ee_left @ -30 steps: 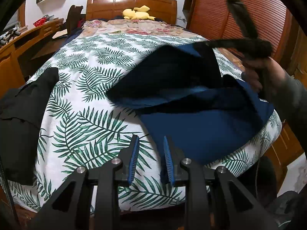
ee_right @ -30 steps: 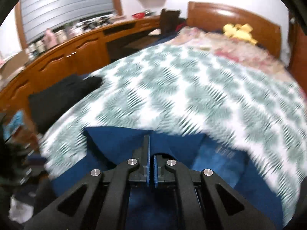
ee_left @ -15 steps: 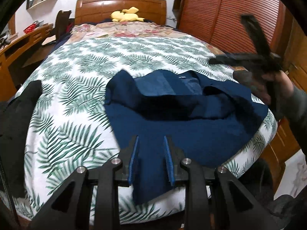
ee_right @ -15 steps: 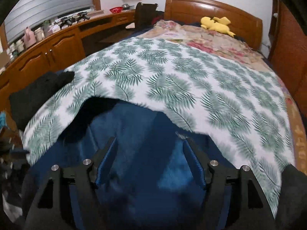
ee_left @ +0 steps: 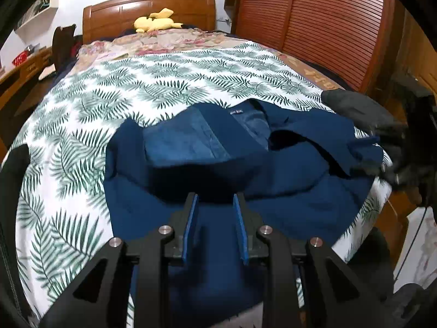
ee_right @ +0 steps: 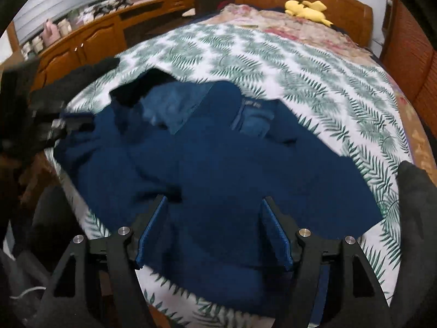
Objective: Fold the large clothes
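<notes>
Nearest: L gripper (ee_left: pixel 215 228), jaws a little apart w/ nothing between, over the near hem of the navy garment (ee_left: pixel 218 169). R gripper (ee_right: pixel 214 233) has just spread wide, also empty, above the same cloth. Garment lies rumpled at the foot of the fern-print bed (ee_left: pixel 164 87), collar label up. Farther: yellow plush (ee_left: pixel 155 23) by the wooden headboard (ee_left: pixel 148 8).

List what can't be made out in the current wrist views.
- Blue garment: near hem in the left wrist view is hidden behind the left gripper.
- Label on it: too small and blurred in both views.
- Right gripper: open here, a dark motion-blurred shape in the left wrist view.
- Black clothing: cut off by the left edge.
</notes>
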`<state>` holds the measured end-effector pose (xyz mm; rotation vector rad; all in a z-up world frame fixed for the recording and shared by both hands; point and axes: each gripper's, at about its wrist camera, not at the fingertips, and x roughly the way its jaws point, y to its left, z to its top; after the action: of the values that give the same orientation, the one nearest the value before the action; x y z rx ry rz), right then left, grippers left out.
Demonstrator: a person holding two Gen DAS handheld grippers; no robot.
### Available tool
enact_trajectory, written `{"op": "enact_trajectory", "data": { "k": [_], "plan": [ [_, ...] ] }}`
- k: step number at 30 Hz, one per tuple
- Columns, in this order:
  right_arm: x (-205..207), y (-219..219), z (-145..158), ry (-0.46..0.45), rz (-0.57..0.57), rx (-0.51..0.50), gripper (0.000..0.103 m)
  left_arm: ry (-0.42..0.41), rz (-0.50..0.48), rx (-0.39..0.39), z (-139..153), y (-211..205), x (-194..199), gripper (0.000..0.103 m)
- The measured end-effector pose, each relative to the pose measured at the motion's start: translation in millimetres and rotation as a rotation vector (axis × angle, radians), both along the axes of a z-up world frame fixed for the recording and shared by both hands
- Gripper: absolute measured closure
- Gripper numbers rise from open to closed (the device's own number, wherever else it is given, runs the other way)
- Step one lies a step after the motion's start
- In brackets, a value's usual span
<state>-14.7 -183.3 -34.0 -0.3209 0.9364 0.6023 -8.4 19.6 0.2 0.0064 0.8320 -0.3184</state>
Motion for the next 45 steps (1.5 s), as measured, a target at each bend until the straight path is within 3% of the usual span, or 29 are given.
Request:
{"op": "enact_trajectory", "data": {
  "k": [3,5,7,9,13,18,20,21,22,24,33,37,41,45],
  "plan": [
    [-4.7,4.1,-17.5,0.023,0.009,-0.039,0.032,-0.008,0.019,0.006,2.2,3.3,4.8,0.079],
    [-2.9,6.3,-28.6,0.020,0.019,-0.088,0.044,-0.006,0.033,-0.001,1.7,9.3,4.8,0.079],
    [6.2,7.0,-30.6,0.034,0.038,-0.096,0.095,-0.003,0.045,-0.001,0.3,14.4,3.2,0.079],
    [16.5,9.4,-24.3,0.022,0.058,-0.104,0.098,0.000,0.056,-0.003,-1.5,19.7,1.5,0.079],
    [54.1,23.9,7.9,-0.129,0.054,-0.154,0.101,0.005,0.078,0.000,-2.5,27.6,3.7,0.078],
    [119.5,44.8,55.4,-0.340,-0.011,-0.128,0.102,-0.004,0.106,-0.007,2.9,37.8,12.0,0.077],
    [141.1,50.3,67.3,-0.387,-0.059,-0.106,0.102,-0.007,0.116,-0.014,4.8,41.4,15.5,0.076],
    [148.6,50.7,72.1,-0.387,-0.075,-0.086,0.094,-0.008,0.120,-0.020,5.9,43.1,17.2,0.075],
    [155.6,50.9,74.2,-0.367,-0.090,-0.065,0.061,-0.008,0.121,-0.025,7.1,44.3,18.5,0.075],
    [159.1,42.8,75.3,-0.318,-0.114,-0.017,0.029,-0.011,0.118,-0.036,8.9,45.7,22.1,0.074],
    [100.6,-33.2,42.9,-0.219,-0.190,-0.013,0.029,0.032,0.099,-0.039,-4.3,36.1,45.7,0.073],
    [75.3,-73.7,24.0,-0.164,-0.263,-0.021,0.029,0.064,0.134,-0.014,-16.9,35.8,56.6,0.073],
    [59.8,-106.1,7.0,-0.122,-0.312,-0.035,0.029,0.097,0.150,-0.042,-28.8,41.9,64.5,0.073],
    [60.4,-123.3,-6.4,-0.073,-0.349,-0.017,0.029,0.094,0.142,-0.036,-31.1,40.1,64.5,0.090]
  ]
}}
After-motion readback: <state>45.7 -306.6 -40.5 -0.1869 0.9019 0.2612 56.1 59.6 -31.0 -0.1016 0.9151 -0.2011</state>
